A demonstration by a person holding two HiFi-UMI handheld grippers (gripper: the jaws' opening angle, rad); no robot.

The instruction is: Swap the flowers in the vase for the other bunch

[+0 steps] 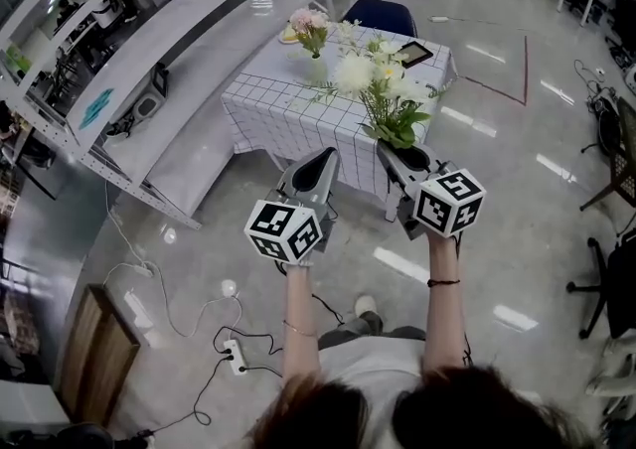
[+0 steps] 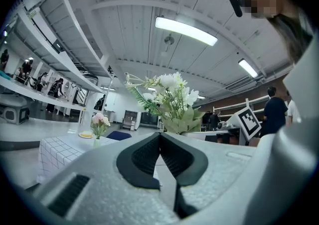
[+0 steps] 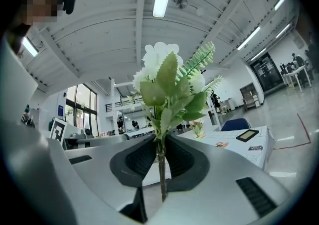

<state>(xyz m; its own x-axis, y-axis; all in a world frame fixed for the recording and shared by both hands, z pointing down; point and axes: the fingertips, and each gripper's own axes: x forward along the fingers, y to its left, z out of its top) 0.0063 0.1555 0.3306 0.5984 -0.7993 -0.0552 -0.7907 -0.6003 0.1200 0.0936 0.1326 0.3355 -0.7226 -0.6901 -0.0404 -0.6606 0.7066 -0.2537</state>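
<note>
- Left gripper (image 1: 325, 156): clenched and empty. In the left gripper view (image 2: 159, 135) its dark pads meet at the tips with nothing between them.
- Right gripper (image 1: 401, 153): grasping the white bunch (image 1: 383, 84) by its stems. In the right gripper view (image 3: 160, 140) the stems run upright between the pads. A short stem end shows below them, and the white blooms and green leaves (image 3: 169, 82) fan out above the jaws.
- You hold both grippers level and side by side in front of you, over the glossy floor (image 1: 497, 238). The left one is just beside the right, apart from it and apart from the bunch.
- Table (image 1: 263, 114): covered in a white checked cloth, it stands ahead of both grippers. Whether the bunch is already over its near edge cannot be told from the head view.
- Vase (image 1: 317, 69): upright on the far left part of the tabletop, with the pink flowers (image 1: 309, 26) standing in it. They also show small at the left of the left gripper view (image 2: 99, 121).
- Yellow plate (image 1: 288, 37): just beside the vase, on its left.
- Dark tablet (image 1: 413, 53): lies flat near the table's far right corner.
- Blue chair (image 1: 380, 15): behind the table.
- Power strip (image 1: 236, 357): on the floor near your feet, with trailing cables.
</note>
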